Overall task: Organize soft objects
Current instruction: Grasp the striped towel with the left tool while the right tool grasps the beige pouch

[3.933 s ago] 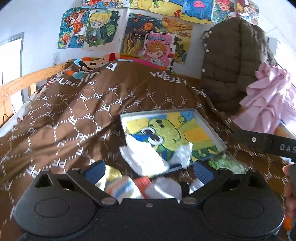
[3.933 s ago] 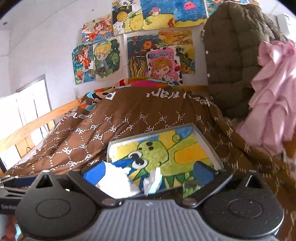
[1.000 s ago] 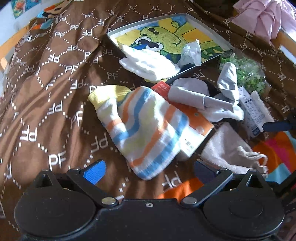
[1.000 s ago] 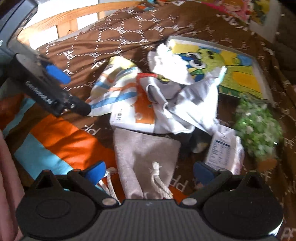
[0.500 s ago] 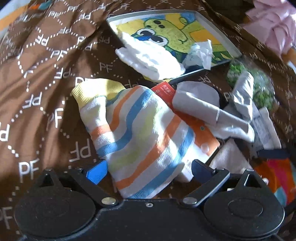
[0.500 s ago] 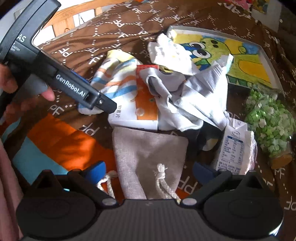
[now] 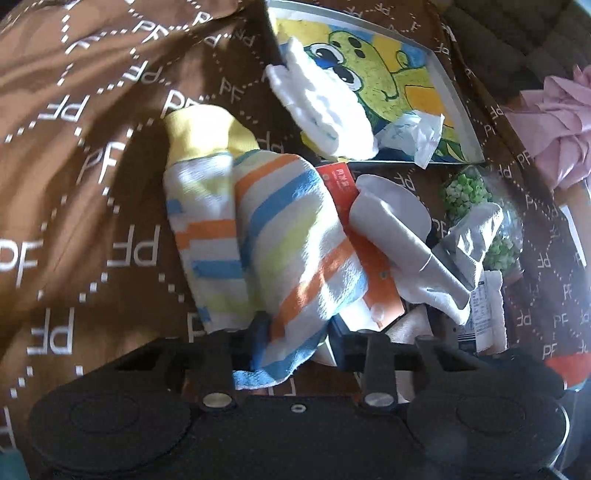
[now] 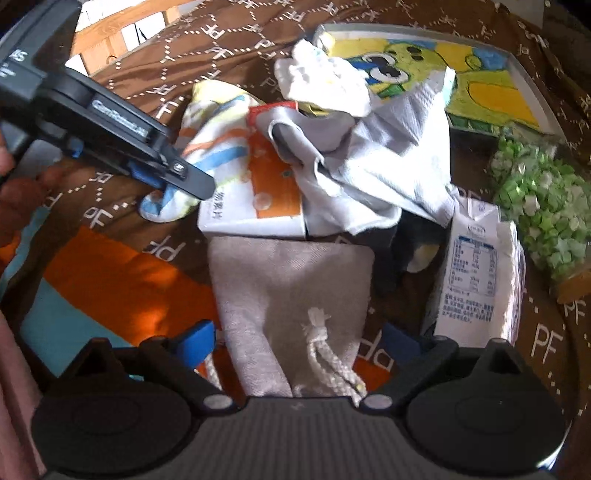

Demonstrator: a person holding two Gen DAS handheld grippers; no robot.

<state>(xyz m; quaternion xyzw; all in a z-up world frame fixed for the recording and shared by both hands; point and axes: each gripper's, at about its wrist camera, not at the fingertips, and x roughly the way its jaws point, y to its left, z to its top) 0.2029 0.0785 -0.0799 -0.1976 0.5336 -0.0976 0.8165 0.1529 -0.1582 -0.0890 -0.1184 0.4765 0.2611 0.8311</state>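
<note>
A striped sock with orange, blue and yellow bands lies on the brown bedspread, partly over an orange box. My left gripper is closing its jaws, and the sock's near end is bunched and pinched between them. From the right wrist view the same gripper sits on the sock's lower edge. A grey drawstring pouch lies flat under my right gripper, which stands open with the pouch's corded end between its fingers. A grey cloth is crumpled over the box.
A white sock and crumpled tissue rest at the edge of the frog-picture tray. A milk carton and a bag of green bits lie to the right. Pink cloth is at far right, a wooden bed rail at far left.
My left gripper dropped onto the striped sock, rolled, and went from wide open to pinching the sock's near end. The right gripper sank slightly toward the grey pouch.
</note>
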